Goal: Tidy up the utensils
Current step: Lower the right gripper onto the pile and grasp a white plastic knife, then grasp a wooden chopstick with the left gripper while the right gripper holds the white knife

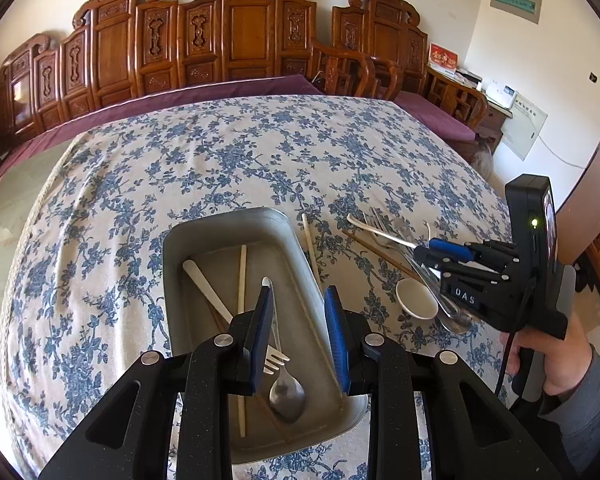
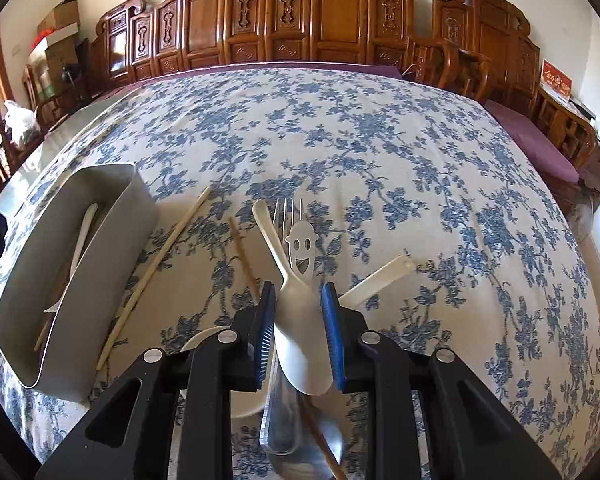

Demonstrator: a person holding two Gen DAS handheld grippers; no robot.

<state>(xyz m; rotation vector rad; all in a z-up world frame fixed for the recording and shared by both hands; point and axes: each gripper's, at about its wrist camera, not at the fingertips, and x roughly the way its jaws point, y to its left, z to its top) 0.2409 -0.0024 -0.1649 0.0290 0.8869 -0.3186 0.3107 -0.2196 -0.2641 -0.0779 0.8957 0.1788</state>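
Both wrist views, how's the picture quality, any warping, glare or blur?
Left wrist view: strong fisheye bending, table edge bulges, bright washout at lower left, tray sharp. Right wrist view: same bulge, dark corners, white spoon crisp, no blur.

On the tablecloth (image 1: 228,152), the tray (image 1: 216,224) holds a fork (image 1: 278,354), a spoon (image 1: 287,394) and chopsticks (image 1: 242,280). One chopstick (image 1: 309,240) lies just right of the tray. Further right lies a heap of cutlery (image 1: 400,248) with a small dish (image 1: 416,298) beside it.
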